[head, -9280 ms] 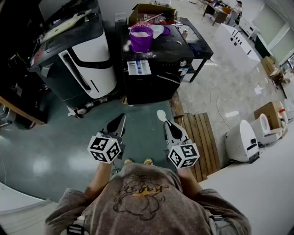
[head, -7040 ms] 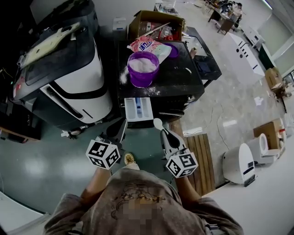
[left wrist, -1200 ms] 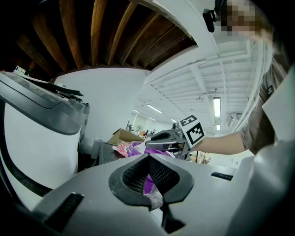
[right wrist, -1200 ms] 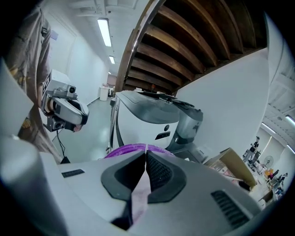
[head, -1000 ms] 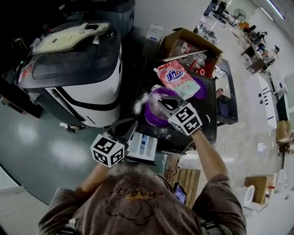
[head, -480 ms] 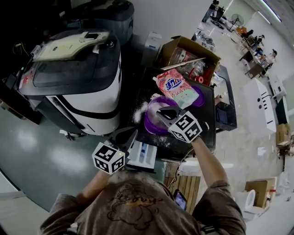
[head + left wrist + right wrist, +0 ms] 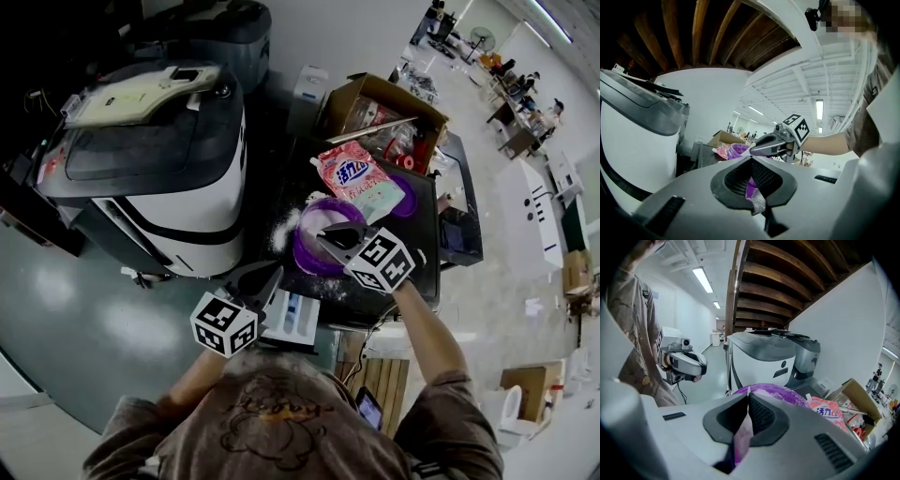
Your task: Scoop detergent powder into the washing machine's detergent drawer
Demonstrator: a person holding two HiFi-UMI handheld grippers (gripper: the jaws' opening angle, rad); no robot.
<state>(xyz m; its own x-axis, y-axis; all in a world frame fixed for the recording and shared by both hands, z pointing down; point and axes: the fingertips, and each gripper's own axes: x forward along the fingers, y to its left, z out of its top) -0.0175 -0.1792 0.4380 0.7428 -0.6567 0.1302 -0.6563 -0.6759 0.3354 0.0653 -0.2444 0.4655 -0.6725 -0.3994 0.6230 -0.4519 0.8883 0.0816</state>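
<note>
A purple bowl [image 7: 304, 253] of white powder stands on the black machine top [image 7: 427, 220], with a pink detergent bag [image 7: 359, 178] leaning behind it. My right gripper [image 7: 322, 234] reaches over the bowl and is shut on a pale spoon [image 7: 742, 439], seen edge-on between its jaws; the scoop end is hidden. The bowl [image 7: 780, 392] lies just under its jaws, the bag [image 7: 829, 411] to the right. The white and blue detergent drawer [image 7: 292, 314] is pulled out below. My left gripper [image 7: 274, 273] hovers beside it, shut and empty. It faces the bowl [image 7: 737, 150] and right gripper [image 7: 774, 143].
A large white and black machine [image 7: 155, 178] stands to the left. An open cardboard box [image 7: 386, 105] sits behind the bag. Spilled powder [image 7: 283, 225] dusts the black top left of the bowl. Dark green floor [image 7: 75, 300] spreads at the left.
The right gripper has stayed over the bowl, shifting slightly left and nearer. The left gripper has hardly moved beside the drawer.
</note>
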